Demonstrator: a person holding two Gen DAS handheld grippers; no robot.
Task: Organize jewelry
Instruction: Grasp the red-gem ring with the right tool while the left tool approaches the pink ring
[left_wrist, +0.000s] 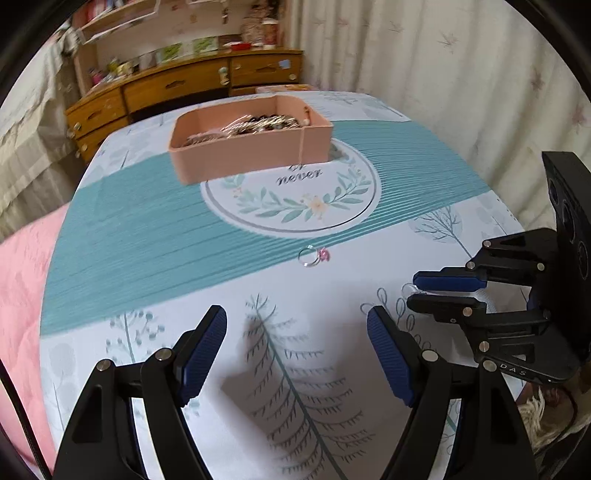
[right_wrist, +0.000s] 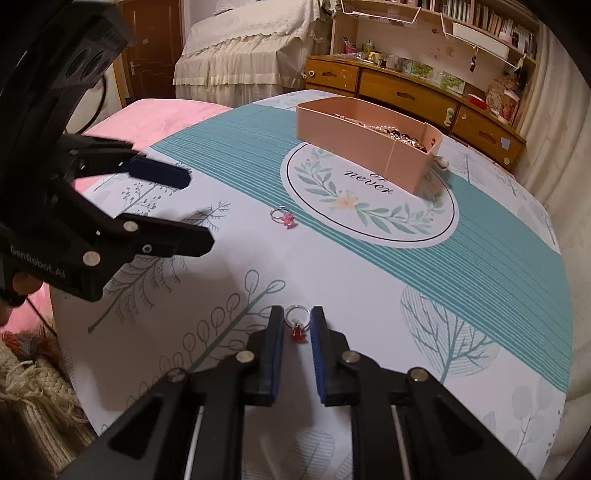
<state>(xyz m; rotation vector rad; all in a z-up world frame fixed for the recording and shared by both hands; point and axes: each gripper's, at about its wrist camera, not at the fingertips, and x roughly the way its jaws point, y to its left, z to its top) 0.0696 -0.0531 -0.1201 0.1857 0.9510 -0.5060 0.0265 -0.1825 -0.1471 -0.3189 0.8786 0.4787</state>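
We see a tree-print tablecloth (right_wrist: 369, 280), wooden drawers (right_wrist: 406, 92) behind; left gripper (left_wrist: 297, 354) gapes empty, right gripper (right_wrist: 297, 325) narrowly brackets a red-stone ring (right_wrist: 297, 328).

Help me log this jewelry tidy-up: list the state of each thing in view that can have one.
Left gripper: open, empty, above the cloth.
Right gripper: narrowed around the red-stone ring; contact unclear.
Red-stone ring: flat on the tablecloth, between the right pads.
Pink-stone ring: loose on the cloth, untouched.
Pink box: open-topped, holding piled jewelry.
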